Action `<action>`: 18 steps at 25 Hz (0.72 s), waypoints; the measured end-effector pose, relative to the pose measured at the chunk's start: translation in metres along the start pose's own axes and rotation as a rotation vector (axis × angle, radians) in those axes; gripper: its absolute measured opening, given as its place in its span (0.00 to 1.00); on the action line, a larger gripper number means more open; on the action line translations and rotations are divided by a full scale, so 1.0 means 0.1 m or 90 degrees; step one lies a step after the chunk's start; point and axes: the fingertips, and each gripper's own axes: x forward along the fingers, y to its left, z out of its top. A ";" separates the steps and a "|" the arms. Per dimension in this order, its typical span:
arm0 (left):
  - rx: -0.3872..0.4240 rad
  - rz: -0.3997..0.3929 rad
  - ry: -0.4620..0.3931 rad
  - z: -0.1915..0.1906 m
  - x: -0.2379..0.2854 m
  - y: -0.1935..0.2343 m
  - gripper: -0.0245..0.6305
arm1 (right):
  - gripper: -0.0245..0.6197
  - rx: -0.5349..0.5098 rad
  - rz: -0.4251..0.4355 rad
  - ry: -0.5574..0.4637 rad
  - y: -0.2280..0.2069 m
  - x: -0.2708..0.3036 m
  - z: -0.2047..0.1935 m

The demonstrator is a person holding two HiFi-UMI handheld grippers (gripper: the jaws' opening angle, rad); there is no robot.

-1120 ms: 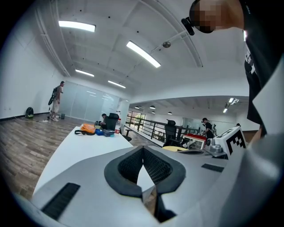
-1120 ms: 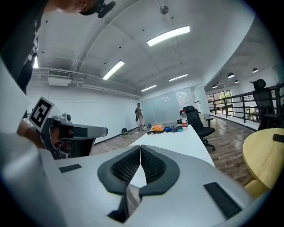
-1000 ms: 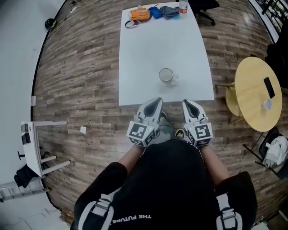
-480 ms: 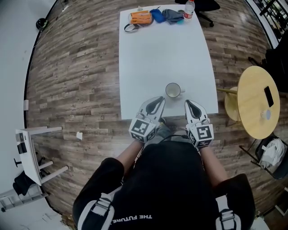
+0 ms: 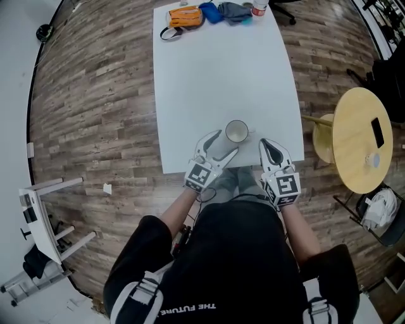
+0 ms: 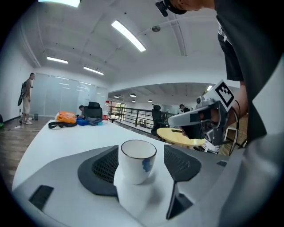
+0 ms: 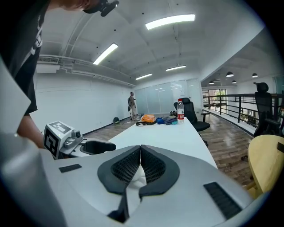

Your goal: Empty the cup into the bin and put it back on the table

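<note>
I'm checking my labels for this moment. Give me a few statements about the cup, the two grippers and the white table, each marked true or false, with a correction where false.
1. The cup stands upright on the white table, near its front edge. True.
2. The left gripper is shut. False: its jaws have just been opening and stand apart, with the cup between them.
3. The right gripper holds the cup. False: its jaws are together with nothing between them, beside the cup.
4. An orange bag lies at the table's far end. True.
</note>
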 end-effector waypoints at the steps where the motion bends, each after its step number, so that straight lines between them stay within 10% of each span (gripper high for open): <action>1: 0.010 -0.006 0.005 -0.06 0.05 0.01 0.53 | 0.06 0.001 -0.002 0.004 -0.03 0.03 -0.03; 18: 0.053 -0.093 0.027 -0.41 0.69 0.11 0.61 | 0.06 0.002 -0.016 0.060 -0.26 0.22 -0.42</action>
